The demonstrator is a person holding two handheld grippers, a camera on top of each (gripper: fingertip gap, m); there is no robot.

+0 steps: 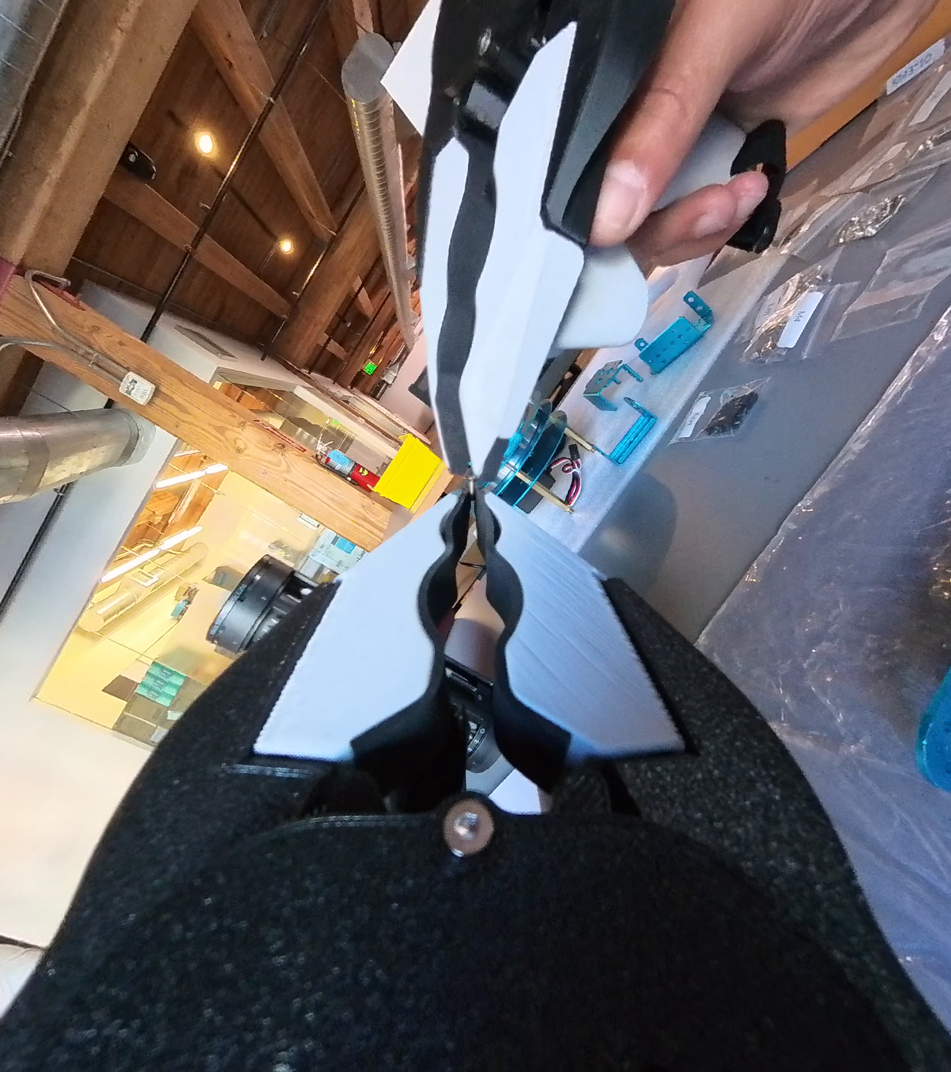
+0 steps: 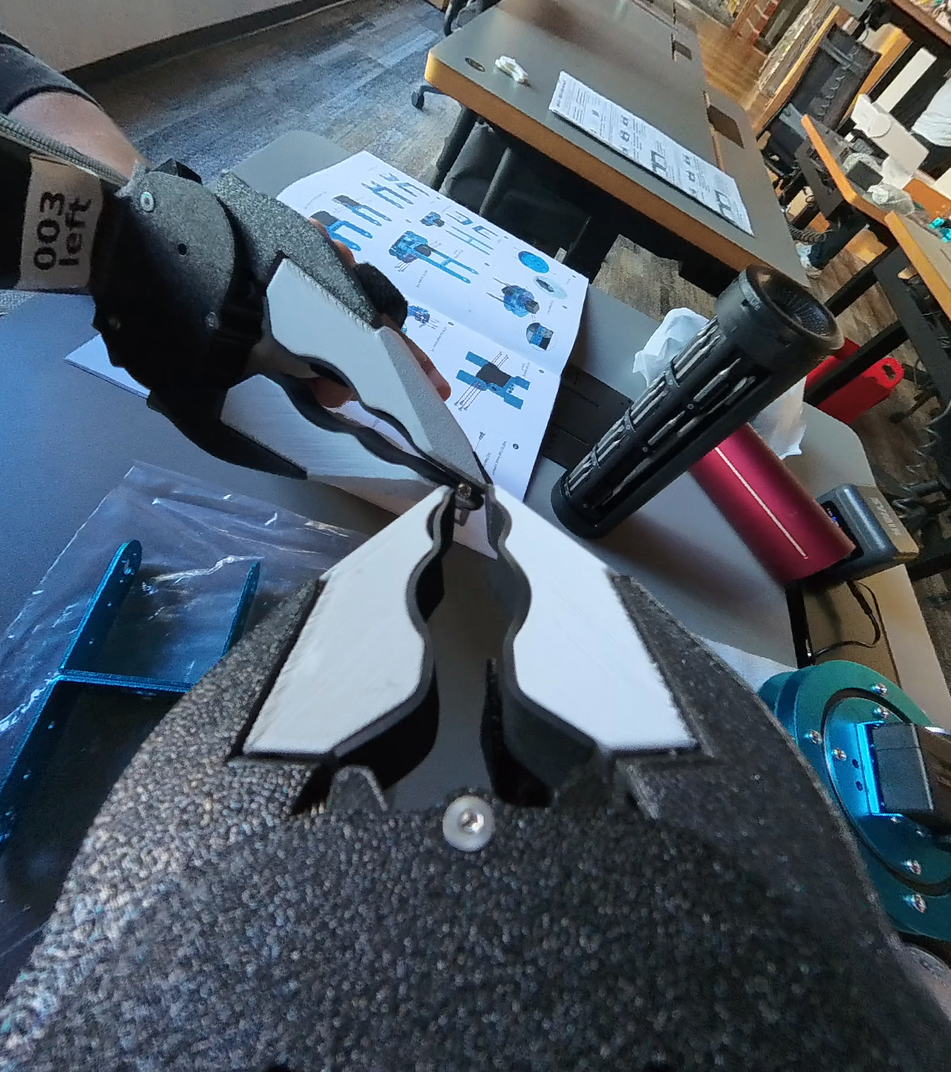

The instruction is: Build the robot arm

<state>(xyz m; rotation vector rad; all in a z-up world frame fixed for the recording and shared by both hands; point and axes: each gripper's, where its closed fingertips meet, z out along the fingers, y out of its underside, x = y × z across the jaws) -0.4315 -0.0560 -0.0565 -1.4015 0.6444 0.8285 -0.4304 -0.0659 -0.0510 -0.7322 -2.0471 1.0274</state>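
Left wrist view: our left hand-held gripper point(image 1: 468, 498) has its tips pinched together on a small screw point(image 1: 470, 484), which the right hand-held gripper point(image 1: 464, 464), coming from ahead, also nips tip to tip. Teal brackets point(image 1: 632, 432) lie beyond, rightward on the bench point(image 1: 722, 493).

Right wrist view: our right hand-held gripper point(image 2: 470, 502), closed on the same screw point(image 2: 466, 492), meets the left hand-held gripper point(image 2: 464, 481). We cannot tell the screw's axis. Ahead lies a manual point(image 2: 461, 278); right, a bit holder point(image 2: 693, 400).

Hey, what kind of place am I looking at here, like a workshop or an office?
Most likely a shared workshop or maker space. Blue metal brackets and bagged small hardware lie on the grey table, an assembly booklet lies open beside a screwdriver bit holder, and further work desks stand behind.
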